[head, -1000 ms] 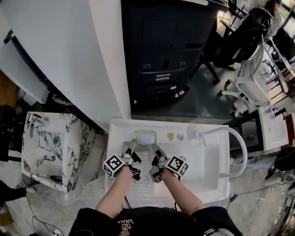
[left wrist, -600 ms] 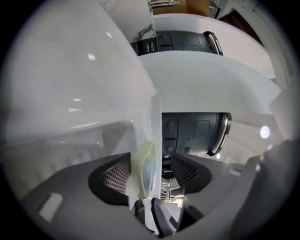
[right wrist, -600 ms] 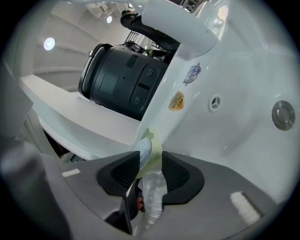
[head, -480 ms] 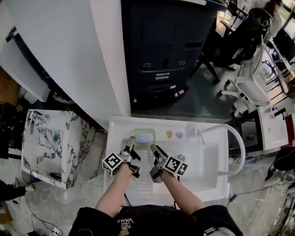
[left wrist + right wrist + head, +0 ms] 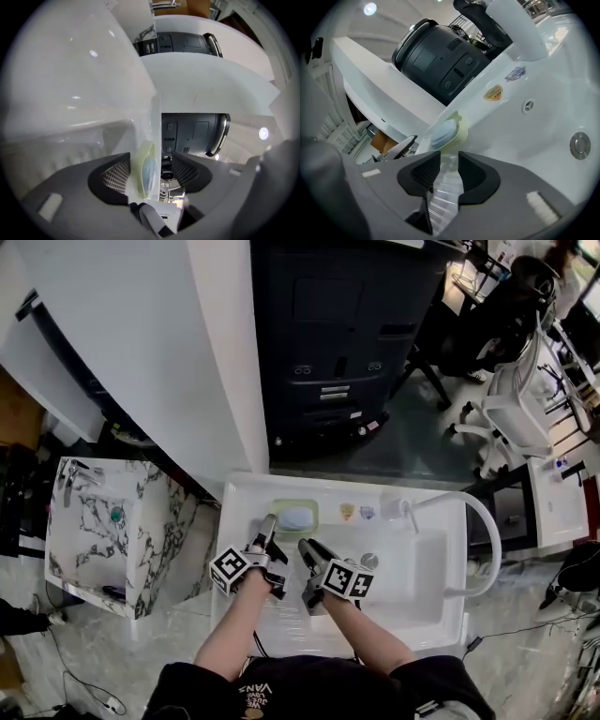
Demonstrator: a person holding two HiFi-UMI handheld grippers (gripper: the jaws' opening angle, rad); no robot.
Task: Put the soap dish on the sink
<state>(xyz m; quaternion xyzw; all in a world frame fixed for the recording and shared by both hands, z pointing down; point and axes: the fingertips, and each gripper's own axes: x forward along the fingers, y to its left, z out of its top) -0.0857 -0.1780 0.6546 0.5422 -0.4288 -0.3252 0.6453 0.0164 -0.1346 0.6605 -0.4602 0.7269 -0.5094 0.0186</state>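
The pale green soap dish, with a blue soap in it, sits on the back ledge of the white sink, left of the basin. My left gripper is at the dish's left edge. In the left gripper view its jaws stand wide open, with the dish edge-on between them and neither pad pressing on it. My right gripper is just in front of the dish, over the ribbed drainboard. Its jaws show a narrow gap with nothing in it, and the dish lies beyond them.
The basin with its drain lies to the right, under a curved white faucet. Small stickers mark the back ledge. A black cabinet stands behind, a marbled stand to the left and an office chair to the right.
The left gripper's jaws have opened off the soap dish, which stays on the ledge. The right gripper has rolled and drawn back from the dish toward me.
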